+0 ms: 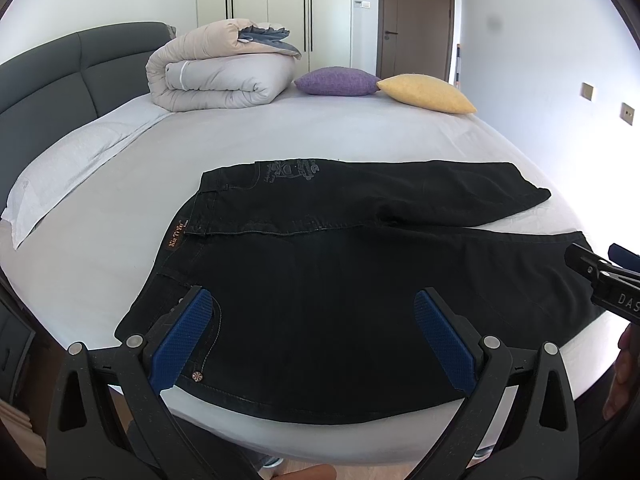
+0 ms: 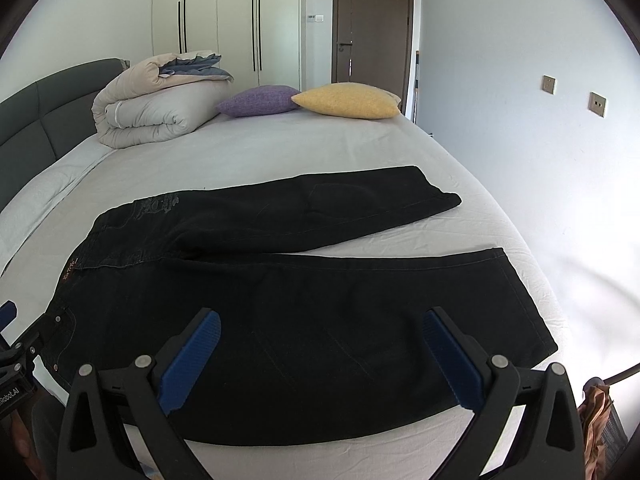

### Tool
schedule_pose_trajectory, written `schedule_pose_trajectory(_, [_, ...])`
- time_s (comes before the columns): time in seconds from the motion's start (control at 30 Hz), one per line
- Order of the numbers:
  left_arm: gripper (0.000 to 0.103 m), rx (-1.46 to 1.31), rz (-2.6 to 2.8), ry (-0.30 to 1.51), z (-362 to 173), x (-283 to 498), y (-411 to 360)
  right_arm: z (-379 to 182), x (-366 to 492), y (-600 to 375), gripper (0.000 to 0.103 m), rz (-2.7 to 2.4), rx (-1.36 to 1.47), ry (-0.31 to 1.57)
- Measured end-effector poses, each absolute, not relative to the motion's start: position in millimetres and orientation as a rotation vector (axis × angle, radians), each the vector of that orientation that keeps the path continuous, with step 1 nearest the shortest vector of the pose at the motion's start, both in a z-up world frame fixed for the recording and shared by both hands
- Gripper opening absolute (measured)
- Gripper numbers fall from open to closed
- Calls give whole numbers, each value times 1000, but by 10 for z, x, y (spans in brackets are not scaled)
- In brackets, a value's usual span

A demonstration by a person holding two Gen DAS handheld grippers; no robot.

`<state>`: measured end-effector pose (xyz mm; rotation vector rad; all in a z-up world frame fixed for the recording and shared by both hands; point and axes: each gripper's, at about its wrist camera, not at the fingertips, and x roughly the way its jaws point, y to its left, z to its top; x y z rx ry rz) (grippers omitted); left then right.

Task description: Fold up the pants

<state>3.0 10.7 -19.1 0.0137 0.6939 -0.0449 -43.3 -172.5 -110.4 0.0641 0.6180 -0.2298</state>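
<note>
Left gripper [image 1: 312, 304]: jaws wide apart, nothing between the blue pads [image 1: 182, 340]; hovers over the waist end of the pants, near bed edge. Left pad sits above the front pocket area with the copper rivet [image 1: 196, 376].
Right gripper [image 2: 322, 324]: jaws also spread wide, empty; hangs over the near leg, toward the hem half. Blue pads [image 2: 192, 360] clear of the fabric as far as I can tell, contact not certain.
Other gripper in view: black body of the right tool shows at the right edge of the left wrist view; left tool shows at the left edge of the right wrist view.
Pants [image 1: 320, 300]: black jeans, laid flat across the near part of the bed, waistband to the left, legs running right. Two legs spread apart in a narrow V, far leg angled away, near leg along the bed edge. Brown waist label [image 1: 175, 237] on the band; pale embroidery [image 1: 292, 170] on the far hip.
Hems: far leg hem [image 2: 444, 200] and near leg hem [image 2: 524, 300] well apart, both on the sheet.
Bed [image 2: 320, 144]: white sheet, grey padded headboard [image 1: 52, 76] on the left.
Pillow [image 1: 68, 168]: white, flat, beside the headboard.
Duvet [image 1: 216, 76]: folded beige-grey bundle at the far side of the bed, well apart from the pants.
Cushions: purple cushion [image 1: 338, 81] and yellow cushion [image 1: 426, 93], touching, just right of the duvet.
Background: white wardrobe [image 2: 240, 20] with long dark handles, brown door [image 2: 372, 20], wall sockets [image 2: 597, 104] on the right wall.
Person: part of a hand [image 1: 624, 360] at the right edge of the left wrist view.
</note>
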Motion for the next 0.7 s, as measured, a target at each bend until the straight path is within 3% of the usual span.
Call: schedule_pose_trajectory(0.7, [103, 10, -91, 721, -272, 128, 171, -1103, -260, -1634, 103, -170, 30, 662])
